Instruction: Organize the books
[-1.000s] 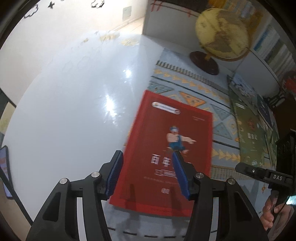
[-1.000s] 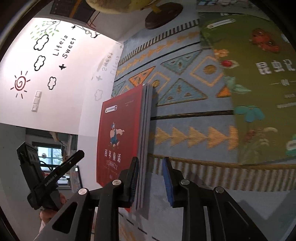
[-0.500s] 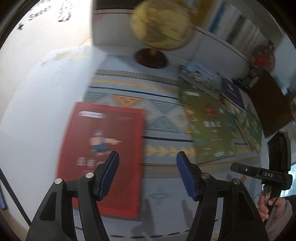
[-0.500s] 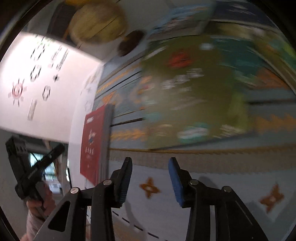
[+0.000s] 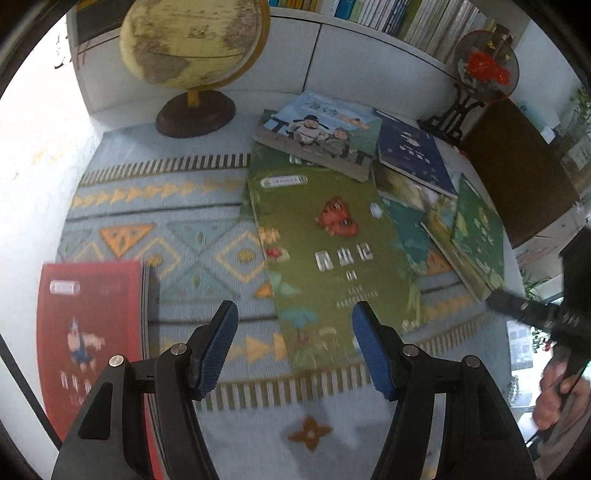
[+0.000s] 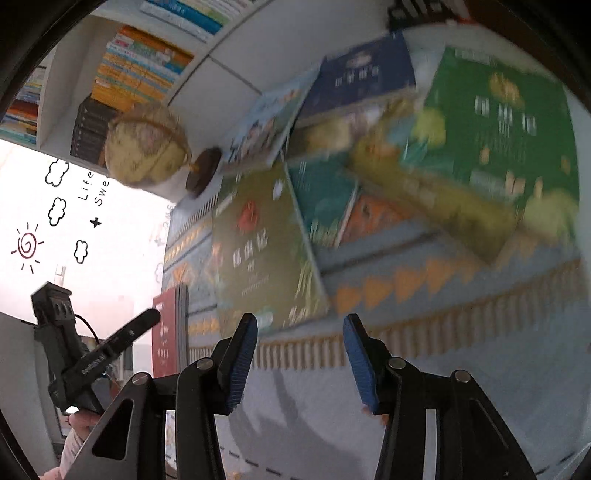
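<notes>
A red book (image 5: 88,332) lies flat at the left on the patterned cloth (image 5: 192,229), with grey books stacked under it; it also shows as the red book (image 6: 164,332) far left in the right wrist view. An olive-green book (image 5: 325,258) lies in the middle, and the same olive-green book (image 6: 258,251) sits ahead of my right gripper. Several more books (image 5: 406,158) overlap at the back right. My left gripper (image 5: 293,339) is open over the olive book's near edge, holding nothing. My right gripper (image 6: 299,358) hangs above the cloth's fringe, its jaws opening and empty.
A yellowish globe (image 5: 192,40) on a dark round base stands at the back left. Behind it is a white cabinet (image 5: 369,66) with shelved books (image 5: 406,18). A round red ornament (image 5: 484,70) on a stand sits back right. A hand (image 5: 554,402) holds the right gripper's handle.
Both grippers have left the red book and swung right toward the olive-green book and the pile. The right gripper, earlier shut on the stack's edge, has let go and widened.
</notes>
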Motion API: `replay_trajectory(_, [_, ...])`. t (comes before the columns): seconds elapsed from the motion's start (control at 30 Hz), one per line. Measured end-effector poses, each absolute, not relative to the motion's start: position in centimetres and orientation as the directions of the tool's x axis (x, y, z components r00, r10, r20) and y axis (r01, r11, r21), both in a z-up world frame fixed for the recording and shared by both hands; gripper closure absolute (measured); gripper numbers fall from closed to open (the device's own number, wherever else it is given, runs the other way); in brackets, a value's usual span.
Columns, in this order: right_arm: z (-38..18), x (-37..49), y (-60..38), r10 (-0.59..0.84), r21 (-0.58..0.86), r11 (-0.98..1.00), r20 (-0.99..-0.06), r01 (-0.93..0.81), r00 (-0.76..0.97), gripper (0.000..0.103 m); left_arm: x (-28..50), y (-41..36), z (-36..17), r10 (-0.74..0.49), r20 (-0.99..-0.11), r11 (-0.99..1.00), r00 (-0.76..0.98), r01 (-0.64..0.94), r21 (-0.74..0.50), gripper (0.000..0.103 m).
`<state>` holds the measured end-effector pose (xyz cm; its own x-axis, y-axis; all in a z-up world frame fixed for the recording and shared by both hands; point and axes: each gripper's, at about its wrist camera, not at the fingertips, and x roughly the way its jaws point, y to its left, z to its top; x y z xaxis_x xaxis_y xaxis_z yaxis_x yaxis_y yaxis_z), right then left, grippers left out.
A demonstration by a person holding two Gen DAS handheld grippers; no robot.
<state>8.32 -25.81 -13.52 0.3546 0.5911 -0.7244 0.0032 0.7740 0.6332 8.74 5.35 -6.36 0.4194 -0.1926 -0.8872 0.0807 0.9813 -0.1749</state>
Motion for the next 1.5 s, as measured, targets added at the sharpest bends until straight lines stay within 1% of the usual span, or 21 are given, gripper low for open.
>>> replay_trajectory(0.07, [-13.0, 10.2, -26.2, 0.578, 0.624, 0.781, -0.73, 0.01, 0.364, 0.052, 10.1, 5.5, -6.7, -0.173, -0.89, 0.985, 0.422, 0.076, -0.155, 0.041])
replay_trajectory(0.17, [-13.0, 13.1, -25.4, 0.586, 0.628, 0.778, -0.73, 0.008, 0.351, 0.051, 12.1, 6.8, -7.7, -0.149, -0.9, 0.988, 0.41, 0.032, -0.149, 0.041])
replay_trajectory(0.27, [-13.5, 15.2, -22.8, 0.587, 0.61, 0.791, -0.738, -0.044, 0.333, 0.051, 13.8, 8.2, -9.2, -0.187, -0.907, 0.978, 0.376, -0.015, -0.208, 0.041])
replay_trajectory(0.33, [-14.6, 16.7, -21.5, 0.586, 0.599, 0.798, -0.75, -0.062, 0.308, 0.051, 14.7, 8.5, -10.2, -0.19, -0.911, 0.976, 0.366, -0.027, -0.214, 0.041])
replay_trajectory(0.4, [-16.1, 17.8, -20.2, 0.596, 0.601, 0.796, -0.758, -0.07, 0.264, 0.051, 15.3, 8.4, -11.2, -0.211, -0.911, 0.972, 0.355, -0.025, -0.234, 0.041])
replay_trajectory(0.47, [-17.6, 18.7, -18.7, 0.573, 0.566, 0.818, -0.787, -0.103, 0.229, 0.051, 15.9, 7.9, -12.3, -0.259, -0.905, 0.96, 0.338, -0.015, -0.28, 0.041])
replay_trajectory(0.53, [-18.6, 19.0, -17.9, 0.561, 0.545, 0.828, -0.801, -0.132, 0.208, 0.051, 16.3, 7.2, -13.1, -0.27, -0.906, 0.958, 0.326, -0.002, -0.287, 0.041])
replay_trajectory(0.6, [-18.5, 19.1, -17.7, 0.574, 0.551, 0.819, -0.781, -0.159, 0.248, 0.048, 16.4, 6.6, -14.2, -0.272, -0.91, 0.958, 0.313, -0.003, -0.287, 0.041])
replay_trajectory(0.67, [-18.7, 19.1, -17.7, 0.608, 0.582, 0.794, -0.751, -0.178, 0.257, 0.046, 15.8, 6.3, -14.4, -0.29, -0.884, 0.95, 0.365, 0.0, -0.312, 0.039])
replay_trajectory(0.77, [-18.9, 19.0, -17.6, 0.647, 0.607, 0.763, -0.713, -0.221, 0.27, 0.045, 15.4, 5.7, -14.4, -0.312, -0.868, 0.942, 0.386, 0.008, -0.336, 0.038])
replay_trajectory(0.9, [-19.0, 19.0, -17.1, 0.677, 0.626, 0.736, -0.68, -0.257, 0.282, 0.034, 15.3, 5.3, -14.3, -0.322, -0.868, 0.94, 0.378, 0.019, -0.341, 0.037])
replay_trajectory(0.93, [-19.0, 19.0, -17.0, 0.68, 0.632, 0.733, -0.678, -0.252, 0.278, 0.033, 15.2, 5.6, -14.2, -0.341, -0.863, 0.932, 0.372, 0.012, -0.363, 0.037])
replay_trajectory(1.0, [-19.3, 19.2, -17.5, 0.706, 0.671, 0.708, -0.66, -0.221, 0.257, 0.033, 14.9, 6.4, -14.4, -0.38, -0.848, 0.912, 0.369, -0.002, -0.41, 0.037])
replay_trajectory(1.07, [-19.7, 19.3, -18.4, 0.756, 0.737, 0.653, -0.617, -0.176, 0.22, 0.034, 14.7, 6.8, -14.4, -0.396, -0.841, 0.903, 0.368, -0.008, -0.429, 0.037])
replay_trajectory(1.1, [-19.8, 19.0, -18.8, 0.765, 0.749, 0.641, -0.608, -0.167, 0.211, 0.036, 14.8, 6.7, -14.3, -0.401, -0.84, 0.9, 0.366, -0.011, -0.435, 0.037])
replay_trajectory(1.17, [-19.6, 18.7, -18.8, 0.744, 0.724, 0.667, -0.635, -0.176, 0.209, 0.038, 14.5, 6.2, -13.8, -0.408, -0.836, 0.899, 0.368, 0.0, -0.439, 0.037])
replay_trajectory(1.3, [-19.3, 17.9, -19.0, 0.73, 0.713, 0.682, -0.65, -0.163, 0.212, 0.038, 13.5, 4.7, -13.7, -0.37, -0.864, 0.926, 0.342, 0.053, -0.375, 0.037])
replay_trajectory(1.5, [-19.2, 15.7, -20.0, 0.691, 0.668, 0.723, -0.694, -0.177, 0.201, 0.039, 12.2, 3.5, -14.3, -0.404, -0.862, 0.913, 0.308, 0.069, -0.403, 0.037])
